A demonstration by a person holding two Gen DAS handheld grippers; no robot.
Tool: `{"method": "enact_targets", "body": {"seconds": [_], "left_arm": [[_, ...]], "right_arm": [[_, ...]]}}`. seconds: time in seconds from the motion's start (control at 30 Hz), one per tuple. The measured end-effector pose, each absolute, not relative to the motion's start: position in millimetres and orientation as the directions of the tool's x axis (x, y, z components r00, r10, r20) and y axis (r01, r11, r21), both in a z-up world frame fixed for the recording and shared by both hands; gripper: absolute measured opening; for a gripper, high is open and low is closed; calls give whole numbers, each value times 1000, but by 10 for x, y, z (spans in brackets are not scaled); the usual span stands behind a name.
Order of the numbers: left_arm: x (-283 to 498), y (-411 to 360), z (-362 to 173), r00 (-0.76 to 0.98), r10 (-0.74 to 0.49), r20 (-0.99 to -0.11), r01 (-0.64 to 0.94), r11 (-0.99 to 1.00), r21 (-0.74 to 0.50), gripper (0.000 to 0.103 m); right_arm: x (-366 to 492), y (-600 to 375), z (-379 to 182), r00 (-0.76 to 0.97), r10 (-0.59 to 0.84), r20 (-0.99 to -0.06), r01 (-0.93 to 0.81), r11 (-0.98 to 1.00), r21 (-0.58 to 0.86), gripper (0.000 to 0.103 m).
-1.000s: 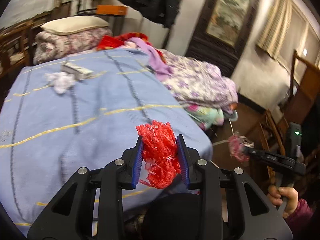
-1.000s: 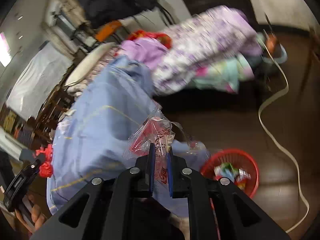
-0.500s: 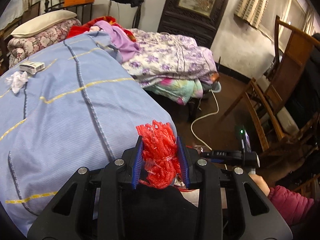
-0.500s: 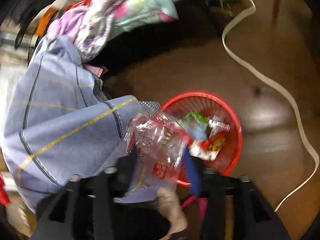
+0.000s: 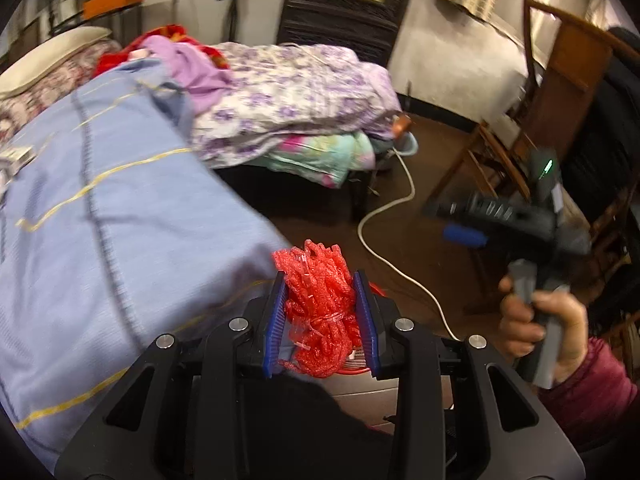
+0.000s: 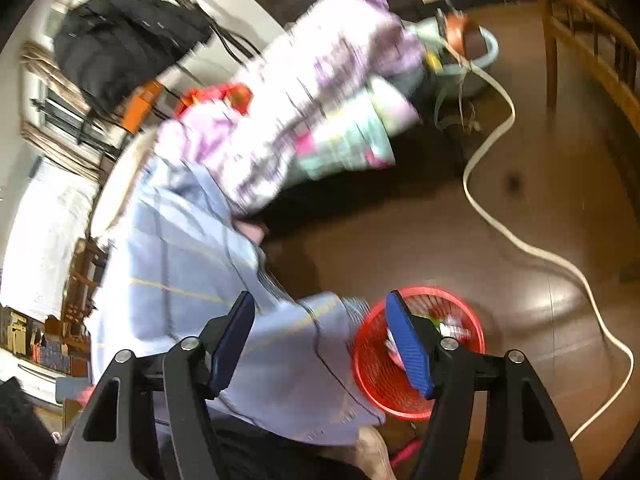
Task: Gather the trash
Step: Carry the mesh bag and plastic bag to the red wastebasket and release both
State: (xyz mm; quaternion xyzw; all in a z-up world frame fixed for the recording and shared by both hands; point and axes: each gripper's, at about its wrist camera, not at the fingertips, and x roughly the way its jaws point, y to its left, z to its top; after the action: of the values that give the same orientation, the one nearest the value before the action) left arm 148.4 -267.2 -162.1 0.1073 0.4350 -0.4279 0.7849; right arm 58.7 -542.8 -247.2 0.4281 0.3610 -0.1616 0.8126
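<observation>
My left gripper (image 5: 320, 312) is shut on a bundle of red plastic netting (image 5: 318, 304), held over the corner of the blue bedspread (image 5: 100, 208). Behind the netting a sliver of the red trash basket (image 5: 378, 289) shows. In the right wrist view my right gripper (image 6: 320, 332) has its jaws opening and nothing lies between them. The red trash basket (image 6: 384, 384) stands on the floor just beyond its right finger, with wrappers (image 6: 450, 326) inside. The right gripper (image 5: 464, 236) also shows blurred at the right of the left wrist view, in a person's hand (image 5: 536, 320).
A pile of folded floral quilts (image 5: 288, 104) lies on the bed beyond the bedspread. A white cable (image 6: 520, 240) snakes over the brown floor. Wooden chairs (image 5: 560, 92) stand at the right. A blue basin (image 6: 480, 64) sits by the bed's end.
My right gripper opened and the clear wrapper it held is gone from its jaws, over the red basket. My left gripper carried the red netting from over the bed toward its corner.
</observation>
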Motion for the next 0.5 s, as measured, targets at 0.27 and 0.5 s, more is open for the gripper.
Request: {"method": "enact_targets", "body": {"seconds": [0.27, 0.5], "left_arm": [[1336, -3458, -1892, 155, -556, -817, 854, 490, -172, 35], [1280, -3934, -2305, 125, -504, -855, 875, 462, -145, 68]], "right_arm": [[453, -5503, -2116, 724, -18, -690, 541, 634, 552, 69], [299, -5669, -2103, 730, -48, -681, 567, 599, 565, 69]]}}
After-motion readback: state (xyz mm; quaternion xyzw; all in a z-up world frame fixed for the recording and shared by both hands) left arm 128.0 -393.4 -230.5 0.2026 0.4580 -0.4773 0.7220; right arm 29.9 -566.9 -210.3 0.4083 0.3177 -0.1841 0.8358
